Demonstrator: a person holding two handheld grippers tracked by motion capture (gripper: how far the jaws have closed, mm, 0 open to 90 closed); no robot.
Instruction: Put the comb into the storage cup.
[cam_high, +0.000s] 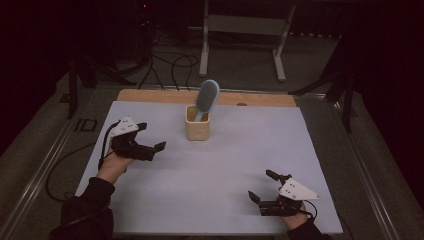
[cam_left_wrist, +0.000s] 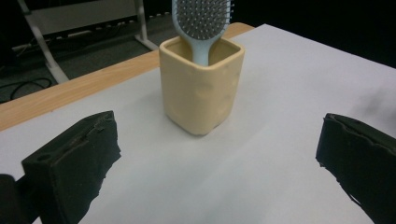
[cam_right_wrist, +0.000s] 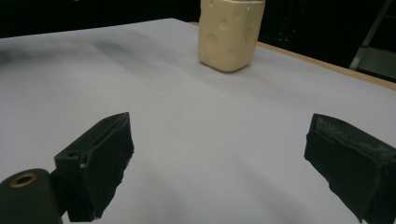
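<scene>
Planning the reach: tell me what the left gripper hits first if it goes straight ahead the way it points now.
Most likely the cream holder, with the blue hairbrush standing in it. It sits nearly centred ahead of the open left gripper, with bare white table cover between them. Depth is hard to judge.

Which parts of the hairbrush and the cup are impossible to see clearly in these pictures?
- Hairbrush: in the left gripper view the top edge cuts off its head; its handle end is hidden inside the cup.
- Cup rim: in the right gripper view the top edge cuts it off.
- Cup inside: hidden by its walls in the high view.
- Brush bristles: too small to make out in the high view.
</scene>
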